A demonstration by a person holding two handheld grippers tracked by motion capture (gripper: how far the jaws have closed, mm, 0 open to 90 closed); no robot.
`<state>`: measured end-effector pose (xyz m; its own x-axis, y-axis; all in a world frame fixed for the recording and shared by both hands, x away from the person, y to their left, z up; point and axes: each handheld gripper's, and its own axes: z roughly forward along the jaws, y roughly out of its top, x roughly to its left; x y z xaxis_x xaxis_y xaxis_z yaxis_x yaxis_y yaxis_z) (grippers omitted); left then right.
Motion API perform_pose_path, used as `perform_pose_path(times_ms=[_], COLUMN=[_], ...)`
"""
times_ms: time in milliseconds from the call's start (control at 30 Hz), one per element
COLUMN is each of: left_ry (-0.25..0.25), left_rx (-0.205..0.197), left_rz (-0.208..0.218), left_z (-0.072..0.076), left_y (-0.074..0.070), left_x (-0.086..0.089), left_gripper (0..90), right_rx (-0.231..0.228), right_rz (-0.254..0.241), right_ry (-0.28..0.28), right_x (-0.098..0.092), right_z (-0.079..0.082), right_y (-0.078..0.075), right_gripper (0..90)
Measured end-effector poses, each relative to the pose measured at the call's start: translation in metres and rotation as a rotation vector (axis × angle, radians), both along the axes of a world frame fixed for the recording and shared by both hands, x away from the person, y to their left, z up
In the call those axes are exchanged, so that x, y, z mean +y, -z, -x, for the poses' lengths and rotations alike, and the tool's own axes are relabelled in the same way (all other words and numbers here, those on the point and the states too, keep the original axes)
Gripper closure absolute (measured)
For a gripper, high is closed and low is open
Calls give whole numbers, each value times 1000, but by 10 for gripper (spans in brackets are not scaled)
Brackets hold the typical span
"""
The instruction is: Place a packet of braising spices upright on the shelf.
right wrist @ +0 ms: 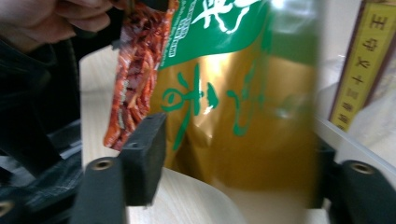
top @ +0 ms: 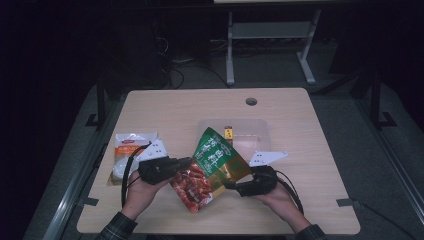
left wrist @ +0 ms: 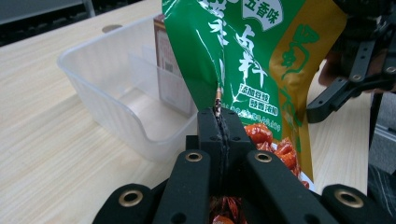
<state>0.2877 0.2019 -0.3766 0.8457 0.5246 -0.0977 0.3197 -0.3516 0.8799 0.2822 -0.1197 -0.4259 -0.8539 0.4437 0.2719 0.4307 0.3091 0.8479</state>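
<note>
While the left gripper [top: 186, 163] pinched the green snack bag [top: 212, 167] tight above the desk [top: 165, 107], its jaws were fully closed on one edge. The right gripper's [top: 231, 185] jaws stood apart around the bag's gold side, not pressing it.

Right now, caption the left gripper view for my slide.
Left hand-held gripper pinching a green-and-gold foil snack pouch beside a clear plastic tub.

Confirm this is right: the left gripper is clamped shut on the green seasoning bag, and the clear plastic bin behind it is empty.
Not empty. The left gripper does pinch the green seasoning bag, but the clear plastic bin holds a small upright packet, as the left gripper view shows.
</note>
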Motion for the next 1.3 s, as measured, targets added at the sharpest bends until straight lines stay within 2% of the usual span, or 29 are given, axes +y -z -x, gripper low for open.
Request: perform_pose_path(times_ms=[100, 233, 400, 567, 667, 767, 1033, 1133, 1300], left_ry=[-13, -13, -3, 25, 34, 35, 8, -9, 13], left_rx=[5, -2, 3, 13, 15, 14, 21, 45, 66], left_rz=[9, -7, 1, 2, -12, -41, -49, -59, -106], left_z=[1, 3, 5, 8, 10, 11, 6, 5, 6], left_y=[2, 4, 7, 11, 14, 16, 18, 23, 28], left_x=[0, -3, -3, -5, -7, -7, 3, 7, 7], left_gripper=[894, 894, 893, 889, 887, 882, 806, 708, 571], right_rx=[3, 19, 20, 5, 8, -11, -31, -30, -59], right_rz=[-32, -89, -92, -79, -58, -24, 21, 15, 52], right_ry=[-2, -2, -10, -28, -44, -62, -126, -143, -159], right_x=[0, 2, -1, -6, -11, -11, -10, -12, -17], right_z=[0, -1, -2, -7, -10, -11, -14, -14, -15], right_y=[-1, -2, -5, -11, -18, -26, -40, -45, -56], right_gripper=[497, 629, 822, 891, 897, 899, 900, 900, 900])
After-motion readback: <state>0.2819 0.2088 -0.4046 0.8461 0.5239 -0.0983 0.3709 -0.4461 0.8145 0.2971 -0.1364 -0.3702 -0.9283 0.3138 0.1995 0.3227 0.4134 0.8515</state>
